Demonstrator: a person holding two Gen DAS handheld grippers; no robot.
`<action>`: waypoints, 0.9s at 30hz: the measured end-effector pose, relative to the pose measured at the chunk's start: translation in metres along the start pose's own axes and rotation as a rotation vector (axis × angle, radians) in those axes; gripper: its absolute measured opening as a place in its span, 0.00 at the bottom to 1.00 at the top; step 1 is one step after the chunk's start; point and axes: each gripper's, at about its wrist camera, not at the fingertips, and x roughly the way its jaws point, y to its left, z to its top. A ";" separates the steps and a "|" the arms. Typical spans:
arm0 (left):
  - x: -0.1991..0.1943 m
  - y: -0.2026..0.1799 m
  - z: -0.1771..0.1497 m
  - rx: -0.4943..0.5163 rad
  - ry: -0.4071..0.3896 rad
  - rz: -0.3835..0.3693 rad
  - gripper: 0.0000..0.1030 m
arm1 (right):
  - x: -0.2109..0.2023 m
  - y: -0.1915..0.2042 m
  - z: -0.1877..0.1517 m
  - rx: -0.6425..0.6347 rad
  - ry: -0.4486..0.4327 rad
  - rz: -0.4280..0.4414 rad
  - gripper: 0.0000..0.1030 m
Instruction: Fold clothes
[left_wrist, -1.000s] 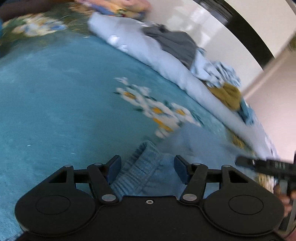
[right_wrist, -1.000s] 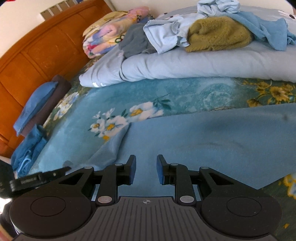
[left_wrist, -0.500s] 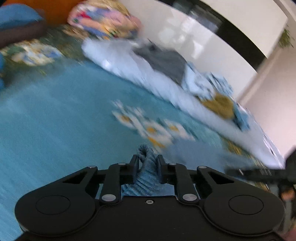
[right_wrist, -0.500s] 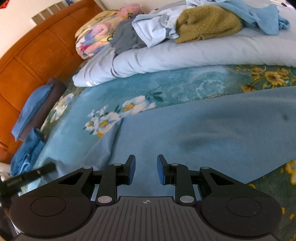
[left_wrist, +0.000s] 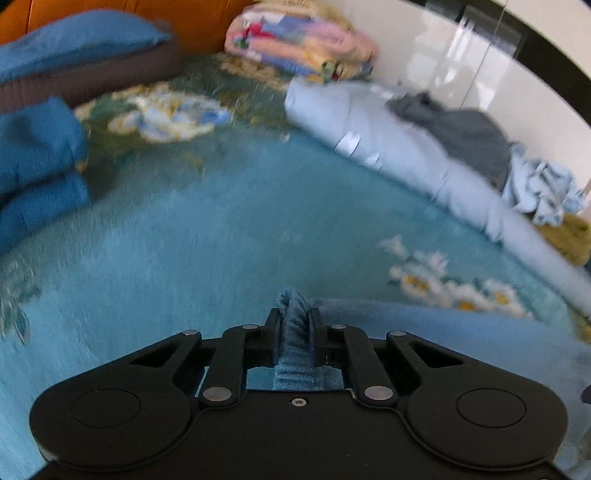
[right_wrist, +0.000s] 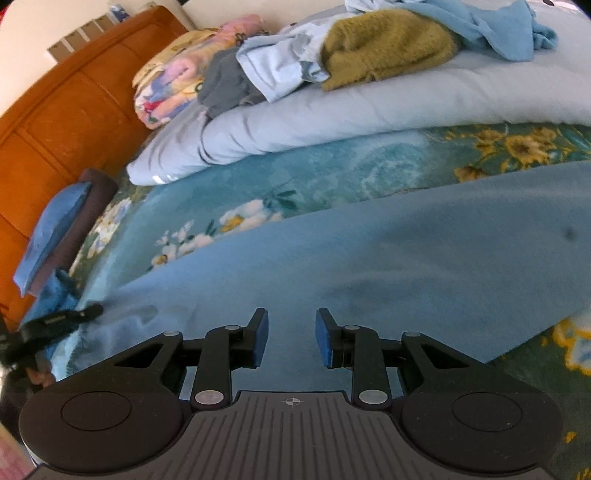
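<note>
Our left gripper (left_wrist: 294, 325), wide a second ago, is closing on the blue garment's ribbed cuff (left_wrist: 293, 306); our right gripper (right_wrist: 291, 338) hovers narrowly parted, empty, so folding can start.

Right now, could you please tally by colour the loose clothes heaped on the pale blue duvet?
Grey: 1, the grey garment
Light blue: 2, the pale shirt and the blue top
Mustard: 1, the mustard sweater
Total: 4 on the duvet

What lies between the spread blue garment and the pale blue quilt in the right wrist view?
Only bare floral bedspread separates garment and quilt.
</note>
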 end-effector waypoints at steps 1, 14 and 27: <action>0.000 0.001 -0.001 -0.007 0.001 -0.001 0.14 | -0.001 0.000 0.000 0.001 0.000 -0.003 0.24; -0.127 0.029 -0.039 -0.328 -0.123 -0.097 0.37 | -0.075 -0.001 -0.008 0.006 -0.098 0.023 0.25; -0.166 0.043 -0.164 -0.605 0.017 -0.115 0.40 | -0.213 -0.106 -0.095 0.266 -0.162 -0.192 0.30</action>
